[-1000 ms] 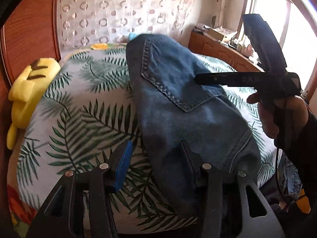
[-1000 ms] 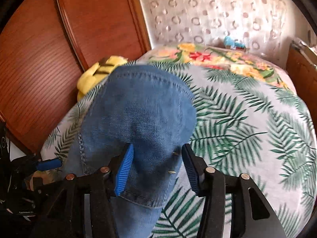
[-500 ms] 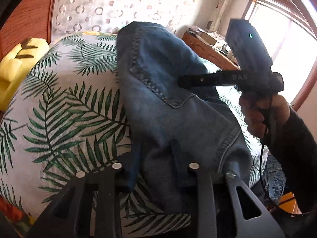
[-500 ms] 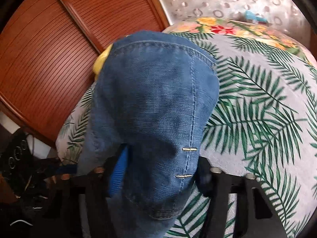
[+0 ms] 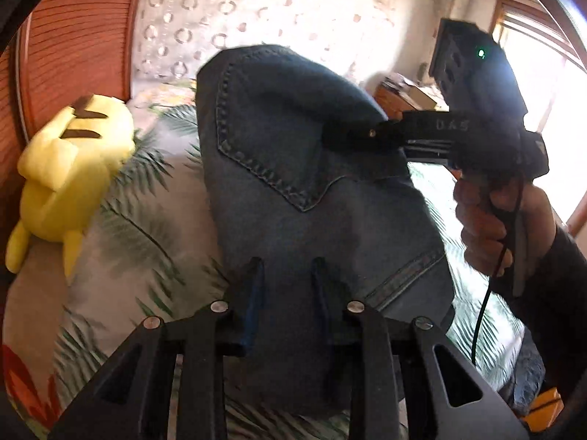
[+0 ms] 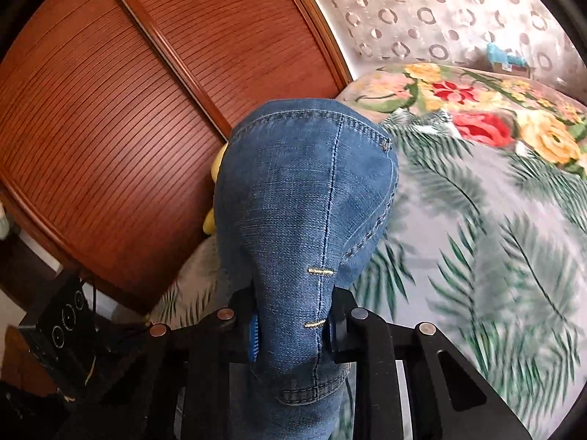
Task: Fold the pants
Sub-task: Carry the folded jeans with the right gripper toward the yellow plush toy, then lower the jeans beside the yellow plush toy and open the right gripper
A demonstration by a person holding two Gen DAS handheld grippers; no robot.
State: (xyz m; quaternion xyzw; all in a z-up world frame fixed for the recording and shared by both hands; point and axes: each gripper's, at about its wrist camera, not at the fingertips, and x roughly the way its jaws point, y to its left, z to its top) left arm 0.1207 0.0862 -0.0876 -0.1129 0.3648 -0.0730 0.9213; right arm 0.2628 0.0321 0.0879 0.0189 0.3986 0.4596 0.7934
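1. Blue denim pants (image 5: 301, 168), with a stitched back pocket and a belt-looped waistband, hang bunched above the bed, held up off its palm-leaf bedspread (image 5: 146, 227) near the bed's foot edge.
2. The left gripper (image 5: 286, 286) has its jaws drawn narrow, both pads pressed into a fold of the denim; the cloth drapes over the fingers.
3. The right gripper (image 6: 293, 326) has just been closing and now pinches the waistband between its blue-padded fingers (image 6: 254, 333), with denim filling the gap.
4. A hand (image 5: 491, 227) in a dark sleeve grips the right gripper's handle.
5. A yellow plush toy (image 5: 69, 168) lies at the bed's left edge, against the reddish wooden slatted wardrobe doors (image 6: 121, 117).
6. A flowered quilt (image 6: 477, 110) covers the bed's head end.
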